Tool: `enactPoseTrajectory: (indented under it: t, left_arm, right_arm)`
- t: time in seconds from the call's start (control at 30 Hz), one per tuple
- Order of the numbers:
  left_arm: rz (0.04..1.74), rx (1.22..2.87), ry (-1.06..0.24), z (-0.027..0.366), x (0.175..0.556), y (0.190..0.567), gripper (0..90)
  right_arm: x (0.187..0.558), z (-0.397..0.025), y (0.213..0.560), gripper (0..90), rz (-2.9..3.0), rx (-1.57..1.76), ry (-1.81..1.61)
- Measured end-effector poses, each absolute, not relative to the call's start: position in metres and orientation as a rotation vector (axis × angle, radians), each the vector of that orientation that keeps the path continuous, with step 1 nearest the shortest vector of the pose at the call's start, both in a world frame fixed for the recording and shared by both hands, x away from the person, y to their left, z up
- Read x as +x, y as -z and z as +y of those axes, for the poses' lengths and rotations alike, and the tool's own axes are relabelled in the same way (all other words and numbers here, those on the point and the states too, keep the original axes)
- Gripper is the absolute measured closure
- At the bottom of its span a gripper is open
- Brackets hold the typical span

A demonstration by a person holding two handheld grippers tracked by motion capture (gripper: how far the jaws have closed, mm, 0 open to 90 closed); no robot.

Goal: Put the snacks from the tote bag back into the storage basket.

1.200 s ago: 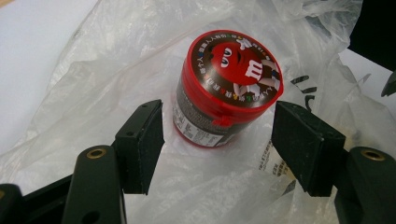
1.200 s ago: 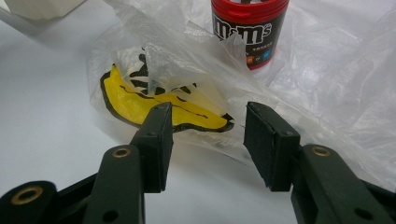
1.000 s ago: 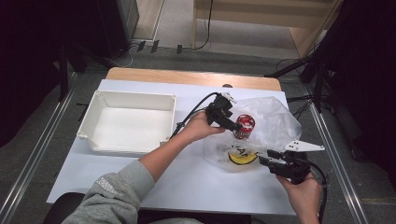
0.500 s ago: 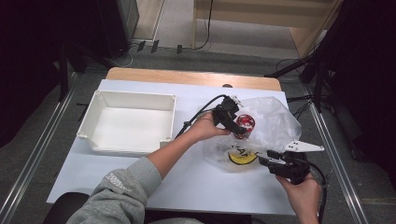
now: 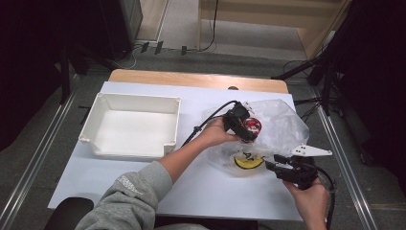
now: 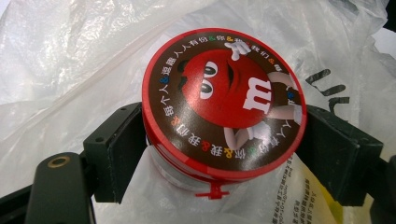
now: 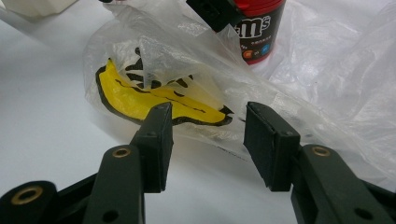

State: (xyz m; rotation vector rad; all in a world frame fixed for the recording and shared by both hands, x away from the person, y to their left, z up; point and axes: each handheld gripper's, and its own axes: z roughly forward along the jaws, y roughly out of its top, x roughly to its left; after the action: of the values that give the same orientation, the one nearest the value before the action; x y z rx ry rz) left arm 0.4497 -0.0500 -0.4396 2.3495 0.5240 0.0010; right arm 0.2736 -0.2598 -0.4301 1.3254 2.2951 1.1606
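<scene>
A round candy tub (image 5: 251,126) with a red cartoon lid (image 6: 224,102) stands upright amid a crumpled clear plastic bag (image 5: 283,125). My left gripper (image 5: 242,125) is shut on the tub, one jaw on each side just under the lid (image 6: 226,156). Bag film lies beneath the tub and against the jaws. The bag (image 7: 154,60) carries a yellow and black print (image 7: 140,100). My right gripper (image 7: 212,140) stands open low at the bag's near edge, nothing between its jaws (image 5: 276,167). The tub's dark side (image 7: 254,32) shows beyond it.
A white empty tray (image 5: 98,139) sits on the left of the white table (image 5: 119,187). A wooden strip (image 5: 191,79) runs along the table's far edge. Cables trail from both grippers. Metal rails flank the table.
My left hand has shifted slightly to the right at the tub; the tub stays in about the same spot. The right gripper has not moved.
</scene>
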Motion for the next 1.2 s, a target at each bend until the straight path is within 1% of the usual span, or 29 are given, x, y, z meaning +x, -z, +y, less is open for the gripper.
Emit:
enactPoseTrajectory:
  t: [0.33,0.47,0.6,0.83,1.13,1.2]
  left_arm:
    - [0.507,2.352,-0.036,-0.055,0.45,0.45,18.1]
    - [0.514,2.377,-0.081,-0.058,0.449,0.455,20.7]
    - [0.525,2.374,-0.079,-0.06,0.449,0.461,20.9]
    - [0.515,2.352,-0.095,-0.06,0.448,0.461,22.4]
    - [0.542,2.316,-0.09,-0.056,0.45,0.459,25.7]
    - [0.525,2.325,-0.109,-0.057,0.449,0.459,25.7]
  right_arm:
    - [0.274,-0.259,0.433,53.5,2.302,1.334,-1.153]
    - [0.274,-0.258,0.434,53.5,2.31,1.331,-1.15]
    - [0.274,-0.258,0.433,53.5,2.305,1.328,-1.156]
    - [0.274,-0.26,0.433,53.5,2.301,1.335,-1.165]
    - [0.274,-0.26,0.434,53.6,2.3,1.335,-1.171]
    - [0.274,-0.26,0.434,53.6,2.301,1.336,-1.171]
